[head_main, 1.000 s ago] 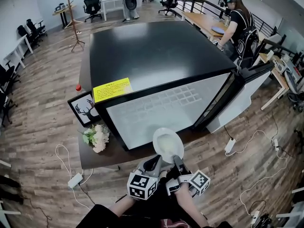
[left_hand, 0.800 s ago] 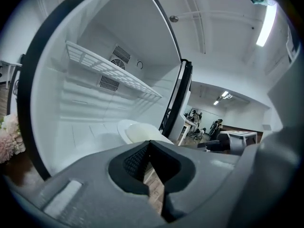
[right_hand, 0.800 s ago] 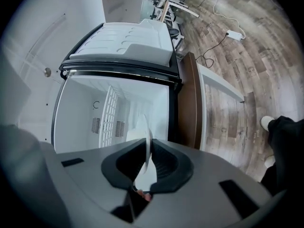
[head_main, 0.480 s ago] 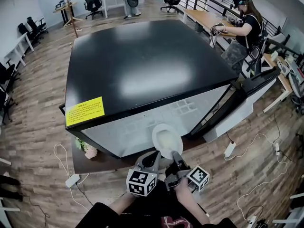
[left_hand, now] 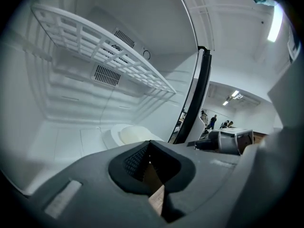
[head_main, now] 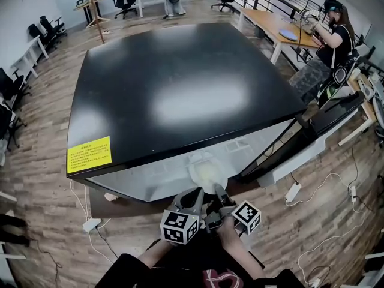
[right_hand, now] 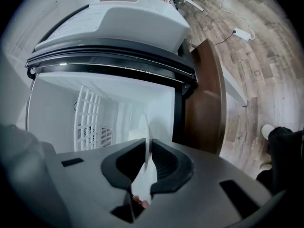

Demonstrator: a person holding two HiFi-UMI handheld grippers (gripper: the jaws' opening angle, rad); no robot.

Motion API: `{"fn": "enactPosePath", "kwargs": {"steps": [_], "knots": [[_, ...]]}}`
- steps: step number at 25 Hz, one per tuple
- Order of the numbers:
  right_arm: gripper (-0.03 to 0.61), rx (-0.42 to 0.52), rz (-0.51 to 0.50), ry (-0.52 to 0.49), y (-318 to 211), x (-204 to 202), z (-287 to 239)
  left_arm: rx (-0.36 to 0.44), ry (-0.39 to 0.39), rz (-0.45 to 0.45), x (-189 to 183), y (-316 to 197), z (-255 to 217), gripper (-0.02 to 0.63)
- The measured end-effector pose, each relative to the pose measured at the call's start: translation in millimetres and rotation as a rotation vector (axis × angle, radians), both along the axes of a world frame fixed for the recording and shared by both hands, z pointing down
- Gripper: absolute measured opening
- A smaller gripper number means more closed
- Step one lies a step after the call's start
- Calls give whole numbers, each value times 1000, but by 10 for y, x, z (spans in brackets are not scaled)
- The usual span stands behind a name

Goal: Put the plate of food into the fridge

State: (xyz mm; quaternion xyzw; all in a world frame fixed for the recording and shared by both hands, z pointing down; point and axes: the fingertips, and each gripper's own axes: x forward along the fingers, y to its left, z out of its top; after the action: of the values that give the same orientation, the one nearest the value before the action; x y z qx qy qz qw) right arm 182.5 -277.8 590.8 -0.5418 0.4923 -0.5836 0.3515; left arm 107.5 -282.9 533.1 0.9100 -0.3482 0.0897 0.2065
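Observation:
The white plate [head_main: 206,170] with pale food on it is level at the mouth of the open fridge [head_main: 180,89], partly under the black top's front edge. My right gripper [head_main: 218,191] is shut on the plate's near rim. In the right gripper view that rim [right_hand: 146,127] shows edge-on between the jaws of the right gripper [right_hand: 146,151]. My left gripper [head_main: 195,193] is close beside it on the left, jaws together with nothing between them. In the left gripper view the plate [left_hand: 129,134] lies ahead and left of the left gripper [left_hand: 149,147], over the white fridge floor.
The fridge door [head_main: 312,131] stands open to the right. A white wire shelf [left_hand: 109,51] hangs above the plate inside. A person [head_main: 333,29] sits at a desk at the back right. A power strip [head_main: 293,191] and cables lie on the wood floor.
Both grippers and the plate have moved forward, and the plate's far part now sits under the fridge top's edge. The flowers and framed picture at the left have gone from sight.

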Motion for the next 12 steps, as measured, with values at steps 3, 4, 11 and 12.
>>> {"fn": "enactPosePath", "kwargs": {"steps": [3,4,11,12], "knots": [[44,-11,-2,-9,-98,25,59,-7,-7,-17,33,-91,35,8],[44,-16,-3,-7,-130,35,71,-8,-10,-21,41,-117,40,8],[46,-68,-15,8,-303,150,155,-25,-21,-58,89,-249,49,8],[46,-71,-18,10,-324,162,164,-28,-22,-64,84,-268,58,8]]}}
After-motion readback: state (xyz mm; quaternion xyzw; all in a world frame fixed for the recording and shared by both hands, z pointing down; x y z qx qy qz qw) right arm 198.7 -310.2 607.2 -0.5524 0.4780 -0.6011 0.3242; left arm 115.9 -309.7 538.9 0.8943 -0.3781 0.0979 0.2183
